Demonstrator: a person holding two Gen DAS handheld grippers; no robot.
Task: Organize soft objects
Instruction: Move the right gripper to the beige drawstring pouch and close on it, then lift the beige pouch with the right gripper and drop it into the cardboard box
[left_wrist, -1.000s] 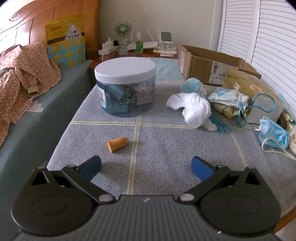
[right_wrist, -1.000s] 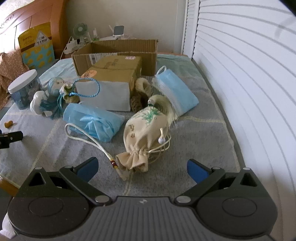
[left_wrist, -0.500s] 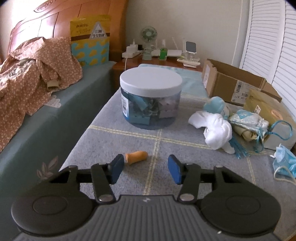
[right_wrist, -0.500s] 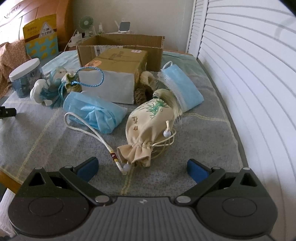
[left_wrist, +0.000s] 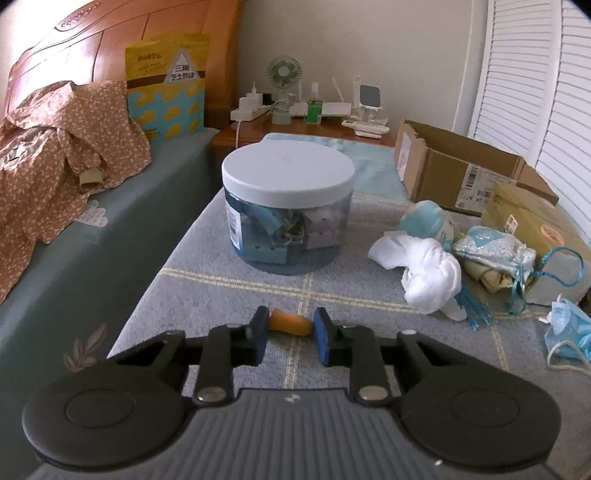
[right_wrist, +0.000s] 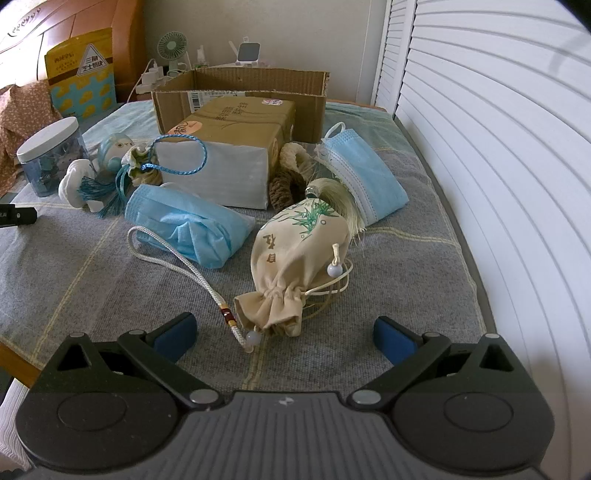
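The small orange cone-shaped foam earplug (left_wrist: 290, 323) lies on the grey woven cloth (left_wrist: 351, 325) covering the tabletop, pinched end to end between the blue pads of the left tool (left_wrist: 291, 333), which is clenched on it. Beyond stands a round clear plastic jar with a smooth white lid (left_wrist: 289, 201). The right tool (right_wrist: 282, 333) is released, spread wide just short of a beige drawstring fabric pouch (right_wrist: 299, 258), near crumpled blue pleated face masks (right_wrist: 192, 225).

Home bedroom. Carved wooden headboard (left_wrist: 110, 48) at the back; bed (left_wrist: 74, 258) below it with a floral garment (left_wrist: 55, 147) strewn on it; beside the headboard, a nightstand (left_wrist: 295, 133) carrying a desk fan (left_wrist: 283, 74) and chargers; louvered closet doors (right_wrist: 498, 147).
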